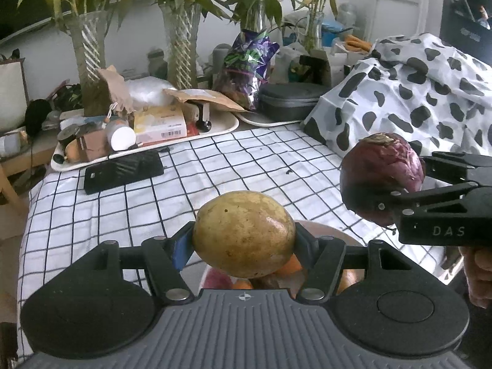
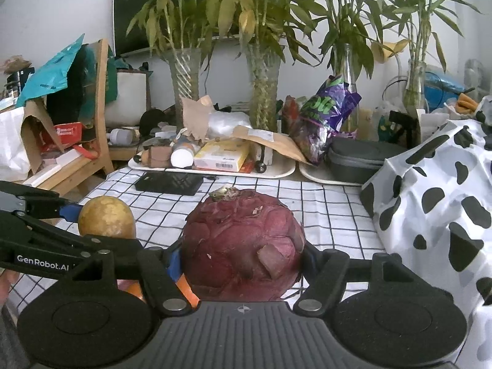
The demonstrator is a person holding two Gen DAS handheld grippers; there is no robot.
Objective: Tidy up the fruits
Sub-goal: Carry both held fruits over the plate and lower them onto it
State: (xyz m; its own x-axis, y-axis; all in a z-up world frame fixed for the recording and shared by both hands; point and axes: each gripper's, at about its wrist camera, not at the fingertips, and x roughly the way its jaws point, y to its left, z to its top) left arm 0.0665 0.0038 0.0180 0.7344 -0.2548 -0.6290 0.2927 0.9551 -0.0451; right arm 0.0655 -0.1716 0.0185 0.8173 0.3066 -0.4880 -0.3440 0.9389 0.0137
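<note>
Clamped right under the left lens sits a smooth yellow-green oval fruit (image 1: 244,233), its long axis running across the left hand-held gripper (image 1: 244,240), both pads pressing its ends. Below it, half hidden, a pale bowl (image 1: 347,236) already carries orange and red fruit, so the yellow one hangs directly above that bowl, off the checked white cloth of the surface (image 1: 123,203).

Over on the right, the right hand-held gripper (image 2: 243,255) is closed on a round dark-purple wrinkled fruit (image 2: 243,246), stem scar up, also held in the air. From the left view that purple fruit (image 1: 382,178) rides to the right and a little further out than the yellow one, the two well apart, so neither blocks the other.

My read: the left hand is the nearer to the bowl; its coming move looks like a short drop straight down.

Views differ nicely. Only the left camera shows the bowl's rim; the right camera catches just an orange sliver low down, plus the yellow fruit (image 2: 106,216) at its left and a wooden chair (image 2: 101,107) beyond the surface.
</note>
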